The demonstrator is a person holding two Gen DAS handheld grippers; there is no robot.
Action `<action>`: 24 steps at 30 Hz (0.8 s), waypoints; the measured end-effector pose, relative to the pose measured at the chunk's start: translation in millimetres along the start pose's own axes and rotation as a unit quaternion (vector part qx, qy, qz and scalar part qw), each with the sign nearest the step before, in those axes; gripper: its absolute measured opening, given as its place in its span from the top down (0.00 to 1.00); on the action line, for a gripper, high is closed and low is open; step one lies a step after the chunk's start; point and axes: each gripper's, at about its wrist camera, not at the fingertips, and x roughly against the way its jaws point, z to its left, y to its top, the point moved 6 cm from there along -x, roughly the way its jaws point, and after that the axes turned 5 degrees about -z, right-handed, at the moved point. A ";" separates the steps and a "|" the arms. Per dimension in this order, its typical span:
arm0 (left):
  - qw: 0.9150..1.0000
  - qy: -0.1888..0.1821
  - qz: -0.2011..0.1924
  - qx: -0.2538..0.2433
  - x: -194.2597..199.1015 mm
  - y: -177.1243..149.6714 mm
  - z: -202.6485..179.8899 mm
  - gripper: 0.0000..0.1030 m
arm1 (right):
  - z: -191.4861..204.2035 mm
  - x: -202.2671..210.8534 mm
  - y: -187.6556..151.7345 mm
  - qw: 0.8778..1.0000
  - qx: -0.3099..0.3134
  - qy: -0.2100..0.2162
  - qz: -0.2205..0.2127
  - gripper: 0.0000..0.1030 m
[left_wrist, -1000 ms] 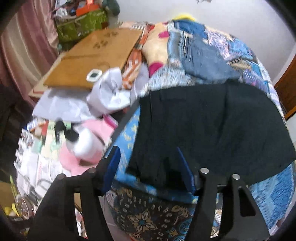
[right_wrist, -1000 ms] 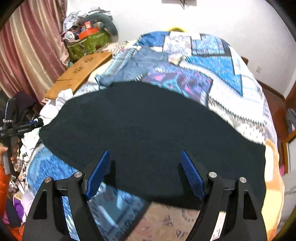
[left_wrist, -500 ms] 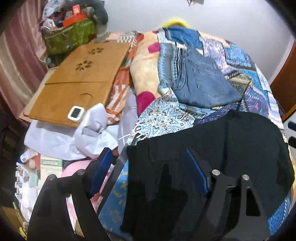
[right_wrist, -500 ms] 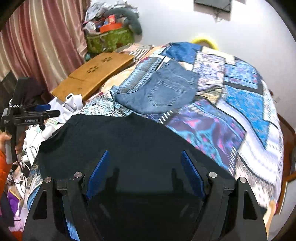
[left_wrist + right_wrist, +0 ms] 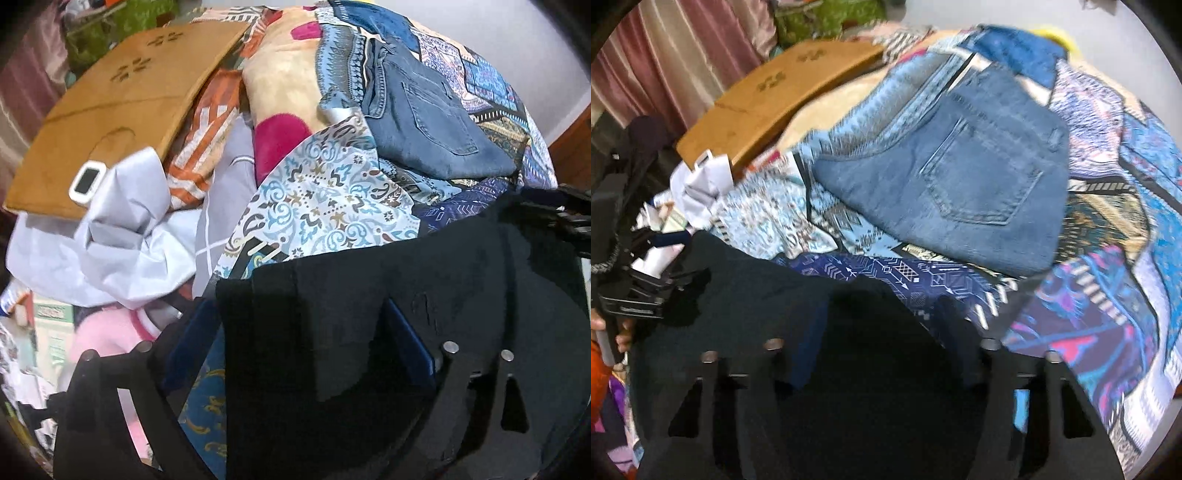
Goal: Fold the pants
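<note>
The black pants [image 5: 369, 295] lie spread on the bed [image 5: 1108, 295], left hand-held gripper [image 5: 295, 332] opening wide over their edge, right hand-held gripper [image 5: 882, 332] closing with the fabric between its jaws.

Bedroom, patchwork bedspread [image 5: 1108, 206], pink curtains [image 5: 665, 74] (cluttered home)

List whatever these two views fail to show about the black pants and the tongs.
- Left wrist view: the black pants run off the bottom edge, and the left tongs cover part of them, so their full shape is hidden.
- Right wrist view: motion blur and dark cloth swallow the right tongs; whether the closing pads pinch fabric is unclear.
- Right wrist view: the left tongs are small and near the edge; their opening is unreadable there.
</note>
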 end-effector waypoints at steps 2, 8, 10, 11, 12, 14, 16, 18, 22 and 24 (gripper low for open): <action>1.000 -0.001 -0.007 0.004 0.0 -1.2 2.0 0.08 | 2.4 -11.4 -3.4 1.000 0.019 -0.007 0.014 0.72; 0.997 0.053 -0.049 -0.007 7.3 0.2 1.8 0.08 | 1.0 -6.1 0.2 0.999 0.027 -0.033 -0.012 0.90; 0.997 0.063 -0.051 -0.007 8.0 0.3 1.9 0.08 | -5.1 -1.6 2.1 0.997 0.028 -0.074 -0.022 0.95; 0.996 0.067 -0.051 -0.008 8.9 0.8 1.9 0.08 | -9.1 3.3 2.3 0.996 0.025 -0.083 -0.029 0.95; 0.996 0.071 -0.051 -0.012 11.9 1.7 0.9 0.08 | -11.0 8.3 1.3 0.996 0.015 -0.081 -0.032 0.95; 0.995 0.078 -0.054 -0.017 19.7 3.1 -1.2 0.08 | -12.7 19.7 -1.5 0.997 -0.012 -0.066 -0.037 0.95; 0.995 0.078 -0.056 -0.024 30.0 4.3 -6.7 0.08 | -7.1 36.7 -7.0 0.997 -0.023 -0.052 -0.049 0.90; 0.996 0.059 -0.059 -0.029 40.9 3.7 -16.4 0.08 | 3.8 52.3 -15.4 0.997 -0.017 -0.044 -0.061 0.62; 0.997 0.020 -0.056 -0.049 57.6 -4.7 -41.6 0.08 | 24.3 68.0 -36.6 0.997 0.003 -0.040 -0.067 0.34; 0.997 0.005 -0.048 -0.058 60.2 -12.9 -54.1 0.08 | 28.7 61.9 -54.3 0.999 0.013 -0.039 -0.035 0.33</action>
